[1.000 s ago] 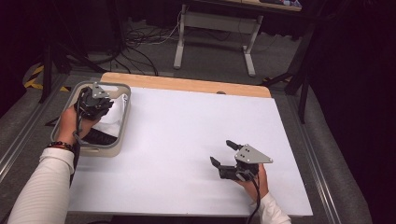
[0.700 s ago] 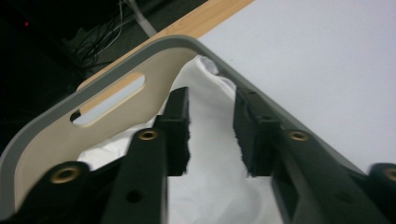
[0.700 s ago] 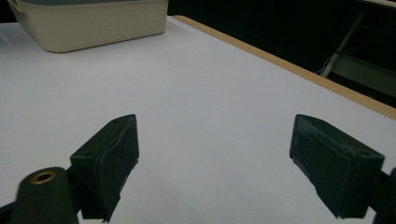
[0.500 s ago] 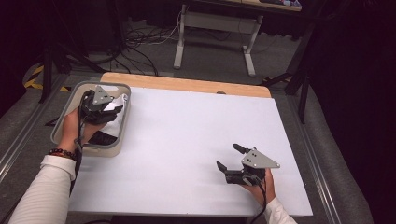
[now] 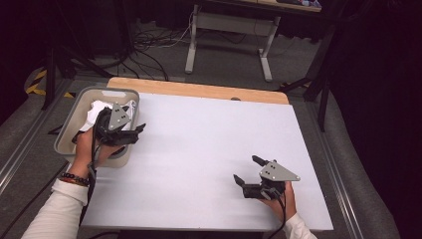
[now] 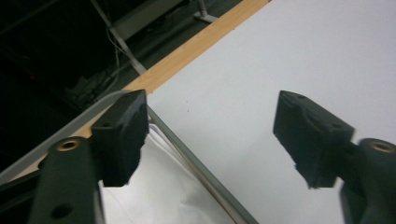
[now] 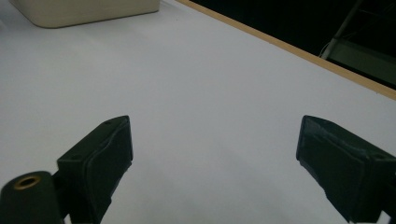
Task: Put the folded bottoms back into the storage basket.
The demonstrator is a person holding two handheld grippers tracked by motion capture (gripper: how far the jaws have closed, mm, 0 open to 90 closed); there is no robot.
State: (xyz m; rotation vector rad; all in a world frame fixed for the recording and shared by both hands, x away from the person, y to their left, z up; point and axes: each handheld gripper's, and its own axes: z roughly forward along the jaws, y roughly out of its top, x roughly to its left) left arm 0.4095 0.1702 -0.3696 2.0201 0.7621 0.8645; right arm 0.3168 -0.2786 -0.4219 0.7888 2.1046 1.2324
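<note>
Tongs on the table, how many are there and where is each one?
2. The left tongs hang over the right rim of the grey bin at the table's left edge, jaws just opened, nothing between them. The right tongs are open over the white tabletop near the front right.

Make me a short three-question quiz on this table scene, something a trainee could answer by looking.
1. True or false: the left gripper holds a white thing.
2. What lies in the grey bin? A) white cloth-like thing B) red cup C) tools
3. Over which surface does the right gripper sit?

Key: 1 false, its jaws have just been opening and stand empty over the bin's rim. 2 A, the white thing. 3 The white table.
</note>
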